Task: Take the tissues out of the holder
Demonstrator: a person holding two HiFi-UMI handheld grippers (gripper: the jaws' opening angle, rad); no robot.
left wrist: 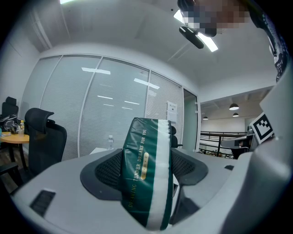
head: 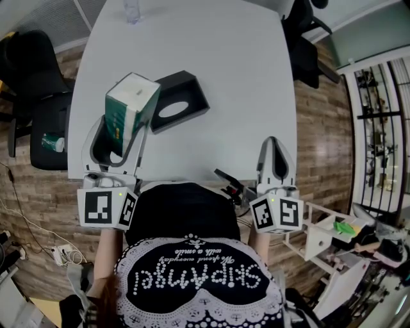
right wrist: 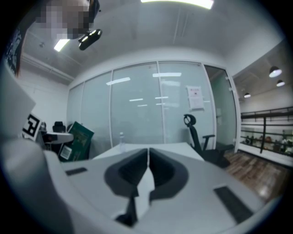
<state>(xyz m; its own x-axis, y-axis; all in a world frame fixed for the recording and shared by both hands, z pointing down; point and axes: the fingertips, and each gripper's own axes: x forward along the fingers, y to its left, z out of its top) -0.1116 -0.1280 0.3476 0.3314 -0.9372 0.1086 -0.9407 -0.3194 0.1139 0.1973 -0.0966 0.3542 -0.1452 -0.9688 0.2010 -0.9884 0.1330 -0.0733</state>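
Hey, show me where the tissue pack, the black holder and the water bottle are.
tissue pack [head: 133,88]: head view, its pale top face.
black holder [head: 187,88]: head view, black top beside the oval slot.
water bottle [head: 131,10]: head view, its clear body.

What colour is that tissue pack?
The tissue pack is dark green with a white stripe; left gripper view.

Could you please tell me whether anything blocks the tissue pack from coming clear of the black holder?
Nothing visible does: the left gripper holds the tissue pack already outside the holder, which lies beside it on the table.
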